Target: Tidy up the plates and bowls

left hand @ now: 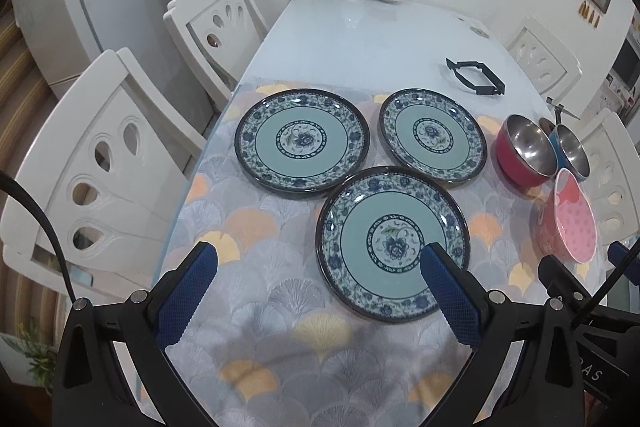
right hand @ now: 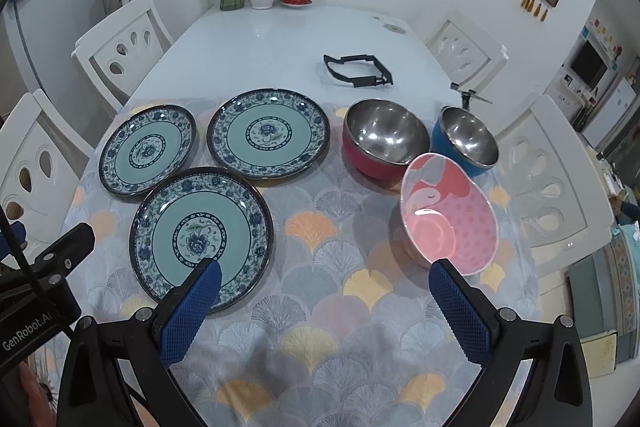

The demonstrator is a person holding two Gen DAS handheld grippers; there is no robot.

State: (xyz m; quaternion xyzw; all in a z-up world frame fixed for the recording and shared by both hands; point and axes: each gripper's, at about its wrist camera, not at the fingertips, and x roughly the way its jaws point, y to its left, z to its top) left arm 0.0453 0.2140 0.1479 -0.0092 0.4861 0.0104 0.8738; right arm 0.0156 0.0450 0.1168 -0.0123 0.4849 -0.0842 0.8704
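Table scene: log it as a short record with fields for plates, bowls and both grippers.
plates: three blue floral plates, nearest plate, far-left plate, far-right plate, all flat on the tablecloth, unstacked
bowls: red steel bowl, blue steel bowl, pink flamingo bowl, grouped to the plates' right
left gripper: open, empty
right gripper: open, empty

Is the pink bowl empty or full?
Empty. The pink bowl shows its bare inside with only a printed picture, nothing in it.
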